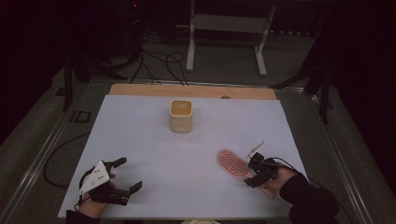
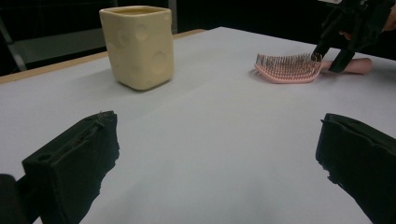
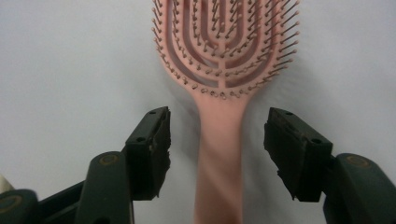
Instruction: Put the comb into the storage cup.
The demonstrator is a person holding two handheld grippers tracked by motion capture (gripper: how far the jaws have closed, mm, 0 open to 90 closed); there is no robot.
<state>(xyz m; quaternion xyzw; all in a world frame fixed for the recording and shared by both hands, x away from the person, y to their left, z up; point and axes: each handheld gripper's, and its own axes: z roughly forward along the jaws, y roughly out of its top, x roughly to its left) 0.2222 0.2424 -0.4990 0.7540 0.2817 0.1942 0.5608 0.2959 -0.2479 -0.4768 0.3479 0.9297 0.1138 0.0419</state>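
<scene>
Pink hairbrush (image 3: 219, 70) handle between right gripper (image 3: 215, 149) jaws, yellow cup (image 1: 180, 115) well apart

No text, label, brand, number or sign can be read anywhere. The cream cup (image 2: 138, 45) bears only round dimples on its sides, and the pink hairbrush (image 3: 223, 70) carries no printing on its bristle face or handle. The white table sheet (image 1: 154, 140) is plain, and the grey plate (image 1: 95, 177) on the left gripper (image 1: 126, 175) shows small dots too faint to read as marks.
</scene>
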